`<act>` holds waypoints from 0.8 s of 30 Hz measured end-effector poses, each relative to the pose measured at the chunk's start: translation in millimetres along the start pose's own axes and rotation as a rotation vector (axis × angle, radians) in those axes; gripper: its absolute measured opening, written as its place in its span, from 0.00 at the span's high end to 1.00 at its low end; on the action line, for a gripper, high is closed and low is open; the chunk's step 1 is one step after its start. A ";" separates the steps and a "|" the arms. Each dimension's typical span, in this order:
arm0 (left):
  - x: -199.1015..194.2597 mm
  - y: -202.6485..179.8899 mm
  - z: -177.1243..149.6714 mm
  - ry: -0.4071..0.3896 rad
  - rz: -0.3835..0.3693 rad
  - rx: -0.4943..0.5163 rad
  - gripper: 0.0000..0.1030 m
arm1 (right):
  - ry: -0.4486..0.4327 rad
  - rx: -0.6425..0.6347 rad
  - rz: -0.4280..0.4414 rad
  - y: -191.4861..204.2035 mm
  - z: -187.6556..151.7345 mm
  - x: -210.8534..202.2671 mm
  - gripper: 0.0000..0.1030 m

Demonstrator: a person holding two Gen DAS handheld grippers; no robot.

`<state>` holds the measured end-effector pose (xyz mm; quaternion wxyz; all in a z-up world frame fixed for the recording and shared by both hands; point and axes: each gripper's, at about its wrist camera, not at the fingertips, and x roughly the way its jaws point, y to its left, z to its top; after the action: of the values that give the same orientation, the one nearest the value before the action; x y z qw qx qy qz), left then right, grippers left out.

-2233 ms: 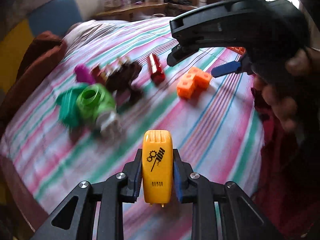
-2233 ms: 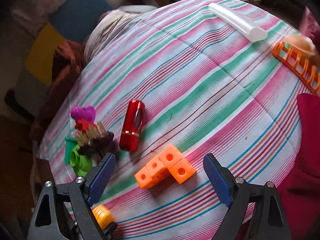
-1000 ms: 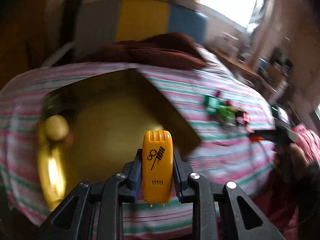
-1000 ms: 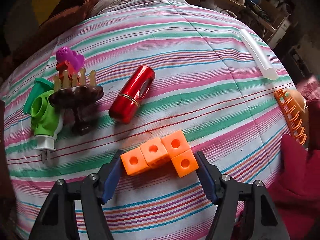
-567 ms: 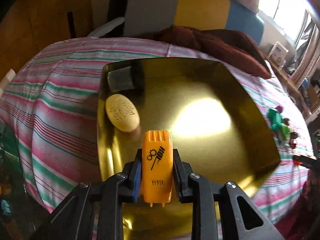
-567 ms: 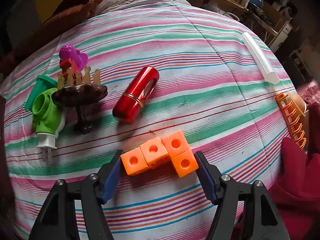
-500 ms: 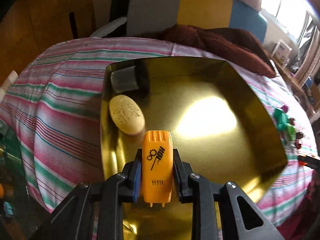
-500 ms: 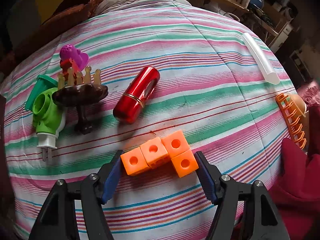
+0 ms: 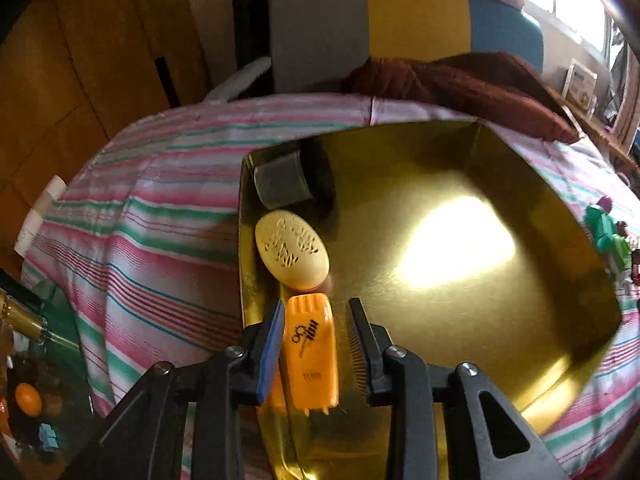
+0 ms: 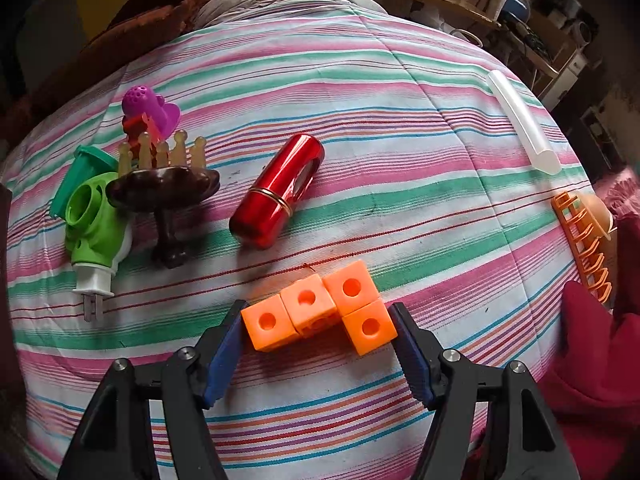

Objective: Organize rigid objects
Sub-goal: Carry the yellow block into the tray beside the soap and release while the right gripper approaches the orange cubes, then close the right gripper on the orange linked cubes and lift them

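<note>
In the left wrist view my left gripper (image 9: 315,304) hangs over the near left corner of a gold tray (image 9: 400,184). Its jaws are opening. A yellow plug-like piece (image 9: 310,356) with a black gear mark sits between them, tilted against the left pad, with a gap at the right pad. In the right wrist view my right gripper (image 10: 316,310) is on the striped bedspread (image 10: 400,140). Its pads touch both ends of a block of joined orange cubes (image 10: 352,286), which lies on the bed.
The tray holds a cream oval piece (image 9: 292,248) and a grey cylinder (image 9: 280,184) along its left wall. On the bed lie a red tube (image 10: 280,200), a green plug (image 10: 96,224), a brown stand (image 10: 164,188), a purple toy (image 10: 148,108), a white tube (image 10: 520,116) and an orange clip (image 10: 584,236).
My left gripper swung from the bed to over the gold tray, then its jaws parted and the yellow piece tipped left. My right gripper closed in on the orange cubes and has stayed there.
</note>
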<state>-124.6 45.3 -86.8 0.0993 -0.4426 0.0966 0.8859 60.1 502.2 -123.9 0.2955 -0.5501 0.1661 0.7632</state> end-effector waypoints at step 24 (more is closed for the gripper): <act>-81.4 20.7 -40.0 -0.087 -0.073 -0.080 0.68 | -0.036 -0.066 0.018 26.1 16.5 6.5 0.32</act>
<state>-51.5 7.6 -43.2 0.1179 -0.4105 0.0402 0.9033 29.9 493.4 -126.3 0.2735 -0.5444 0.1405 0.7804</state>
